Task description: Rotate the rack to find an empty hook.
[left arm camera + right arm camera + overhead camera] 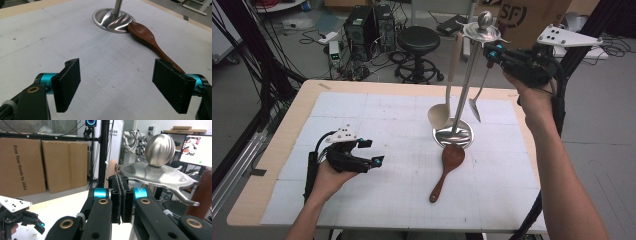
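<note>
Beside the steel stand, a brown wooden spoon lies flat; left fingers apart, right fingers together.

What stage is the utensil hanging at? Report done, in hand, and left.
Done: a pale ladle and a metal spatula hang from the stand. In hand: nothing; the right gripper is up beside the stand's top, jaws shut and empty, and the left gripper is open over the table. Left: the wooden spoon lies against the stand's base.

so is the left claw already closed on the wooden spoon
No, the left claw is wide open over the mat, with the wooden spoon lying ahead of it beside the rack base.
</note>
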Available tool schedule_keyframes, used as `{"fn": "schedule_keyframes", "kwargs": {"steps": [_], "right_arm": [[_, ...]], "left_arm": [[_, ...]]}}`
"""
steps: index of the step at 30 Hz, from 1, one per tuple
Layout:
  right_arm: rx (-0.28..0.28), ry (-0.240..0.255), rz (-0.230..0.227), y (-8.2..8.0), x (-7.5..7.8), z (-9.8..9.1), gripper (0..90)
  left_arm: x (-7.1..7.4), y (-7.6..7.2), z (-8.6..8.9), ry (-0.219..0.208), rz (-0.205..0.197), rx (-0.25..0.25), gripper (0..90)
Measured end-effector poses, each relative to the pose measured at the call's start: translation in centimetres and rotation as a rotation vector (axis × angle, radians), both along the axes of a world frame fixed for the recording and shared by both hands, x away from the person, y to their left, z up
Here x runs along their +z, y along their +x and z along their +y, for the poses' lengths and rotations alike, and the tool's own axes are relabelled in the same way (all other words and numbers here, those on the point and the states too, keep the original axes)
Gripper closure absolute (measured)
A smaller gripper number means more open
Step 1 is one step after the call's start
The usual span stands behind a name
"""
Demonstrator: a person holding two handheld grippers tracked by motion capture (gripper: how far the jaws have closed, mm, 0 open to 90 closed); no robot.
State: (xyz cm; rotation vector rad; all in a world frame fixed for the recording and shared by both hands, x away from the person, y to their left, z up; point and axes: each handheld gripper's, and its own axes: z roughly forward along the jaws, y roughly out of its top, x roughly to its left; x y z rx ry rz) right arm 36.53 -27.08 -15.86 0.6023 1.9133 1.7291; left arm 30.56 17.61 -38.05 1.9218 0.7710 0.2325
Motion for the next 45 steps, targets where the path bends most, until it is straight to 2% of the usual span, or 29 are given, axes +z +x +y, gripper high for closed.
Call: {"fn": "schedule_keyframes", "kwargs": {"steps": [12,24,31,38,45], "right_arm": [[-0.001,-0.005,0.001,0.5,0.1,1.5,89.3],[-0.008,-0.007,0.005,0.8,0.0,2.0,89.2],[-0.001,-0.006,0.014,0.6,-0.3,1.6,86.3],[0.028,-0.005,0.043,-0.2,-2.2,0.6,79.3],[0.068,-0.016,0.108,-1.1,-6.0,0.1,73.9]], "left_arm": [[0.1,-0.1,0.1,0.001,-0.004,0.001,23.1],[0.1,-0.1,0.2,0.002,-0.006,0.003,23.1],[0.1,-0.1,0.2,0.0,-0.009,0.003,23.0],[0.1,-0.1,0.1,0.008,-0.018,0.01,21.5],[0.1,-0.2,0.0,0.017,-0.021,0.016,20.1]]}}
